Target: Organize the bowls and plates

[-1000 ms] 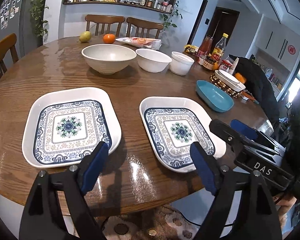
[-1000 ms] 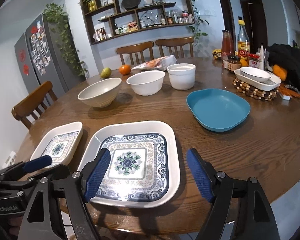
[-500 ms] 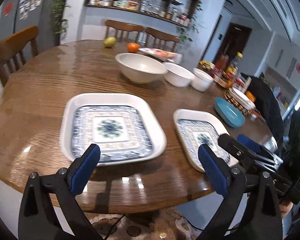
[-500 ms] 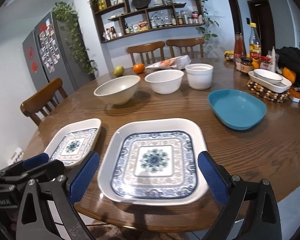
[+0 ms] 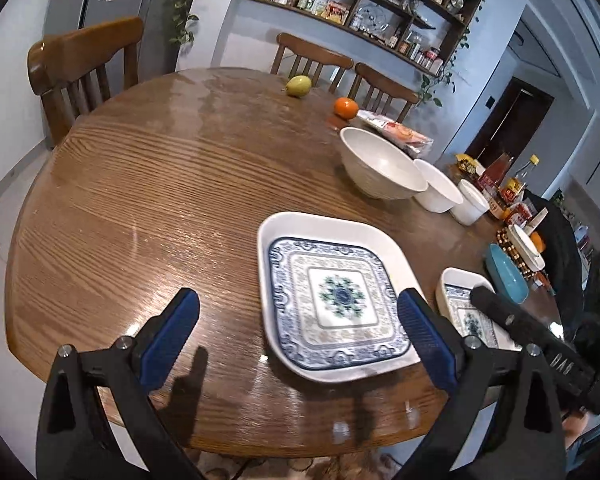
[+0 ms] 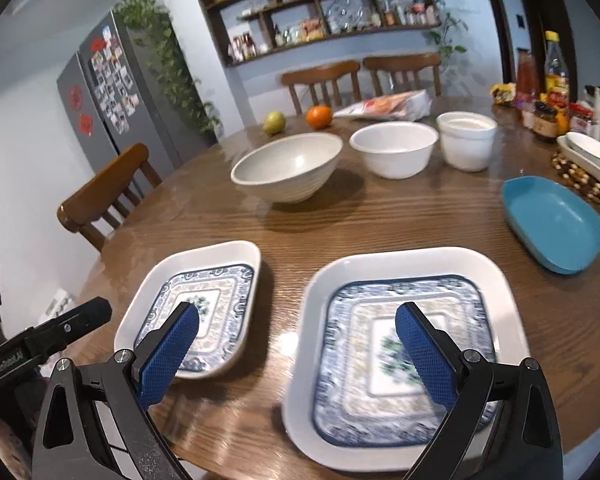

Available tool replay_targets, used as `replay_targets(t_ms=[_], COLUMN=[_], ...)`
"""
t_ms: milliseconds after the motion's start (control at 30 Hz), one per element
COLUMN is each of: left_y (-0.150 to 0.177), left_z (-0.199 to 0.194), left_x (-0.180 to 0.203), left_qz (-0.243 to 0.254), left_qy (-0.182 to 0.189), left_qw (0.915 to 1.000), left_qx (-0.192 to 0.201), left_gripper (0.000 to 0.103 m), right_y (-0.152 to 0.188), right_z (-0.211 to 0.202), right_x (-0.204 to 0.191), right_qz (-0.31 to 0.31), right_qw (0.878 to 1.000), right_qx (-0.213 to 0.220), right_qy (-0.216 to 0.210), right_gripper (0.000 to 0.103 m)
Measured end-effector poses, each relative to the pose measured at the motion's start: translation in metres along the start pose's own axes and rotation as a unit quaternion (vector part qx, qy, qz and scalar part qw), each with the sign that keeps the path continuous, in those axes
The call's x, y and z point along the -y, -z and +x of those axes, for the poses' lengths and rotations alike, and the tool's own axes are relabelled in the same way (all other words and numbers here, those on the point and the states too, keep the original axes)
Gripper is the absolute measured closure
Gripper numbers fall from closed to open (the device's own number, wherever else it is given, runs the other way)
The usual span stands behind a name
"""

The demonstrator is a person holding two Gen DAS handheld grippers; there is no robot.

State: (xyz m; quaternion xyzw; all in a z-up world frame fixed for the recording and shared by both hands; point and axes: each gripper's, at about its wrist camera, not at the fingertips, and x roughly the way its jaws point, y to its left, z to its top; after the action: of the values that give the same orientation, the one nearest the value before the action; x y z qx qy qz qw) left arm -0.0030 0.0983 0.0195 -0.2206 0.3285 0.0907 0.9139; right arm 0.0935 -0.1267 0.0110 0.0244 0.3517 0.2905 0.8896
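- Broadly, the round wooden dining table carries all the crockery, and nothing is lifted; I judge the work to be at the approach to the first pick-up.
- Nearest the front edge lie two square white plates with blue patterned centres: the left patterned plate and the right patterned plate, side by side with a strip of bare wood between them.
- Off to the right sits a blue oval dish, flat and apart from the patterned pair.
- Further back stands a row of three: a wide cream bowl, a white bowl and a small white straight-sided bowl, close together but not nested.
- Smaller, the left gripper hovers with fingers spread wide, one pad over bare wood and the other over the left plate's near right corner, holding nothing.
- Likewise the right gripper is agape and empty above the gap between the plates.
- Next, probably, one gripper must pinch a plate's shallow rim; the rims look glossy and may slip.
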Motion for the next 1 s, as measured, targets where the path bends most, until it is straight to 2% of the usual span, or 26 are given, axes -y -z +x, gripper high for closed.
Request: replay_targets(t_ms=[167,333,500,633,667,800,833,1000], left_y=[-0.012,-0.019,-0.022,-0.025,-0.025,-0.026,-0.027,-0.027], left_z=[0.001,0.011,0.023,0.030,0.032,0.039,0.040,0.043], left_x=[-0.014,-0.020,-0.017,-0.017,-0.017,-0.019,-0.020,-0.020], left_qz=[-0.010,-0.020,-0.014,-0.011,-0.012,-0.012,-0.013,-0.010], left_qy=[-0.003,0.009,0.010,0.014,0.013,0.011,0.012,0.008], left_qw=[0.9999,0.9995,0.9991,0.9989,0.9987,0.9978,0.9977,0.9974], left_qx=[-0.009,-0.022,-0.039,-0.043,-0.047,-0.064,-0.065,-0.071], left_gripper=[0.005,0.006,0.013,0.016,0.022,0.029,0.030,0.035], right_y=[-0.016,-0.024,-0.028,-0.031,-0.032,-0.033,-0.034,-0.036], right_z=[0.009,0.032,0.049,0.055,0.056,0.063,0.064,0.071], right_x=[-0.016,-0.029,-0.031,-0.032,-0.032,-0.029,-0.029,-0.031], right_qz=[0.002,-0.001,0.008,0.005,0.004,0.014,0.013,0.009], right_qw=[1.000,0.999,0.997,0.997,0.997,0.997,0.997,0.996], right_qx=[-0.003,-0.036,-0.055,-0.058,-0.056,-0.065,-0.066,-0.075], right_qy=[-0.029,-0.041,-0.049,-0.046,-0.044,-0.038,-0.038,-0.036], right_gripper=[0.004,0.004,0.005,0.014,0.020,0.042,0.050,0.051])
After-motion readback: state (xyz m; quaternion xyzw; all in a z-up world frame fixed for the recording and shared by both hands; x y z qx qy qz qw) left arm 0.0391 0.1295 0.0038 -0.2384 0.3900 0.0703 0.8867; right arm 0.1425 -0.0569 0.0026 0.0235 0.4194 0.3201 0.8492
